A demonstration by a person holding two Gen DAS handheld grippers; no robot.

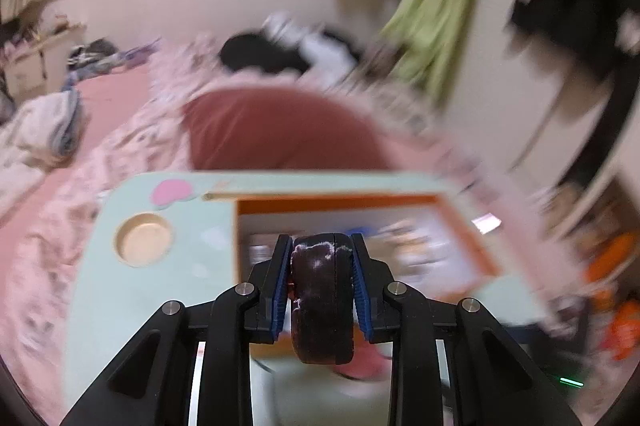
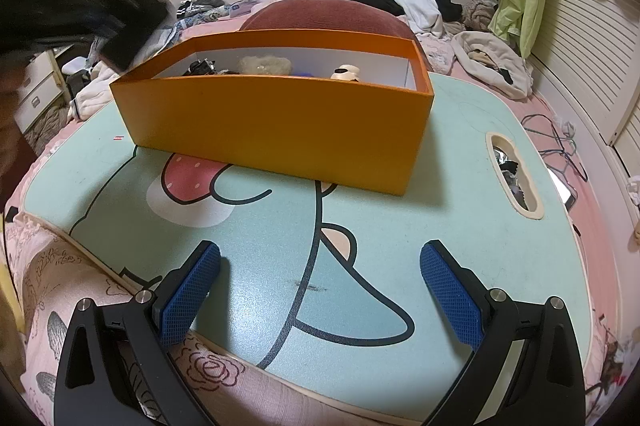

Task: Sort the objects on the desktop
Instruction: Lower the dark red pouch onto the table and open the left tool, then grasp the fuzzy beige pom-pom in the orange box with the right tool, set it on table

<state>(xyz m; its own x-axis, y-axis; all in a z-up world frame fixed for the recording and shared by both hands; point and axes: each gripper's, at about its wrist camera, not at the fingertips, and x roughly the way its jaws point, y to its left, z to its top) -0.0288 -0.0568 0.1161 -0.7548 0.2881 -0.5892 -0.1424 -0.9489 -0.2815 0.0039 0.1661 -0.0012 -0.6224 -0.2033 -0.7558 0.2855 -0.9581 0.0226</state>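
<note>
Left wrist view shows the left gripper (image 1: 322, 286) clamped on a dark round case (image 1: 322, 298) above the orange box (image 2: 280, 122) on the bench (image 2: 460, 226), so transfer is in hand; next, release over the box, while the right gripper (image 2: 320, 298) stands apart, empty.

The box (image 2: 276, 122) sits on the lap table (image 2: 480, 266) (cushion (image 2: 320, 14) behind it).

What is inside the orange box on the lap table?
Over the orange box rim, the right wrist view shows a dark tangled item, a pale fuzzy object and a small cream piece. The front wall hides the box floor and anything lower.
</note>
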